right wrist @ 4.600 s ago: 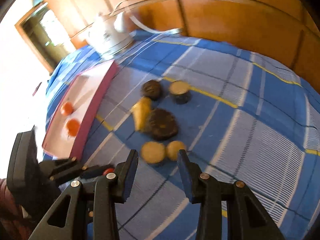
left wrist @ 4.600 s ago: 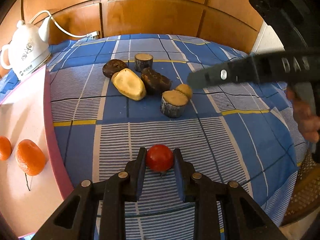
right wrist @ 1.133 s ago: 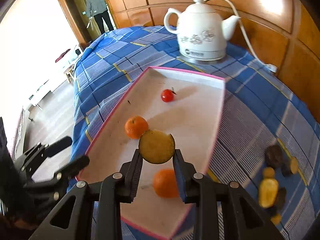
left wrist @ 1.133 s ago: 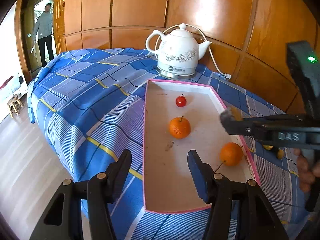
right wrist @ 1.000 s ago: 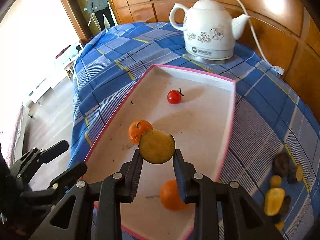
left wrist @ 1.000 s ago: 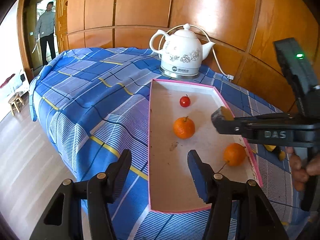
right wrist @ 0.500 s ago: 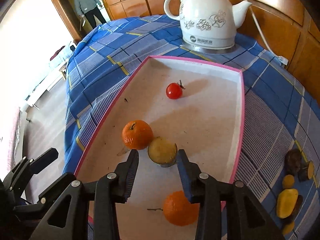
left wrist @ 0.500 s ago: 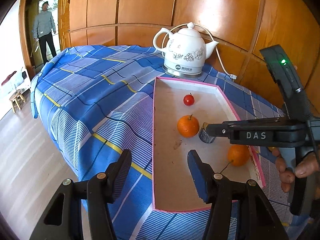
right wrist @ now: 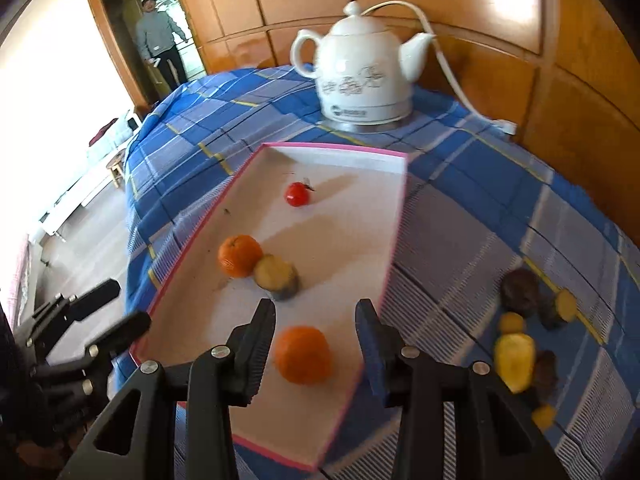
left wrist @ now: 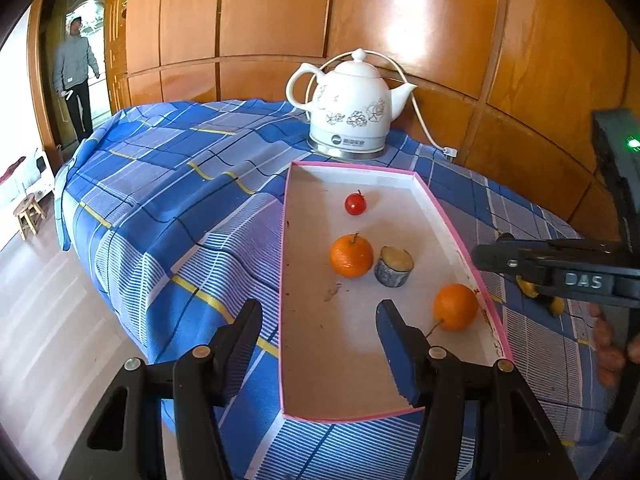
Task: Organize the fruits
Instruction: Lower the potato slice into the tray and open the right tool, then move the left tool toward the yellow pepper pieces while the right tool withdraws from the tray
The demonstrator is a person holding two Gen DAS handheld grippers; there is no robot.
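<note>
Inside the pink-rimmed tray (left wrist: 450,222): cut fruit slice (left wrist: 393,266) touching an orange (left wrist: 351,255) — cherry tomato (left wrist: 355,204) beyond, second orange (left wrist: 455,307) nearer. Left gripper (left wrist: 318,328) and right gripper (right wrist: 316,324) both spread wide, holding nothing — above the tray's near end.

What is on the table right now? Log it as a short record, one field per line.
tray: pink-rimmed tray on the blue plaid tablecloth
tray contents: cherry tomato, two oranges, cut round piece touching the farther orange
outside tray: pile of cut pieces on the cloth
behind tray: white kettle
left hand-held gripper: open, empty
right hand-held gripper: open, empty, above the nearer orange
background: person in the doorway
</note>
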